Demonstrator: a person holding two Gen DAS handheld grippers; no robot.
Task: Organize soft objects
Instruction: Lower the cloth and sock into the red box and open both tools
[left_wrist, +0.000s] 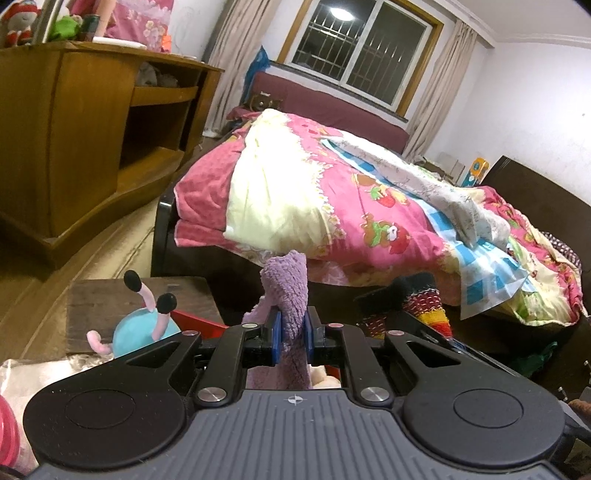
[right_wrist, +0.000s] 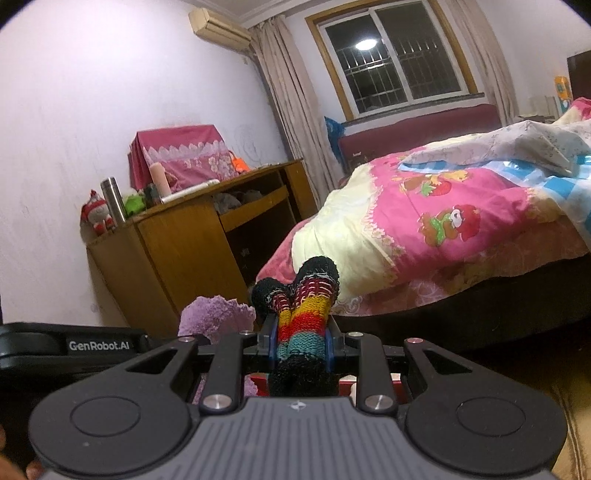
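Soft toys are partly in hand and partly waiting: at the left a blue plush (left_wrist: 142, 330) with pink feelers sits loose by a red box (left_wrist: 199, 320), not yet picked up. Next, the left gripper (left_wrist: 291, 334) is clamped on a purple fuzzy plush (left_wrist: 286, 291) held up in the air before the bed (left_wrist: 332, 192). Rightmost, the right gripper (right_wrist: 301, 341) is clamped on a striped knitted sock (right_wrist: 304, 314), also aloft, so I judge both are mid-carry, with putting them away still left.
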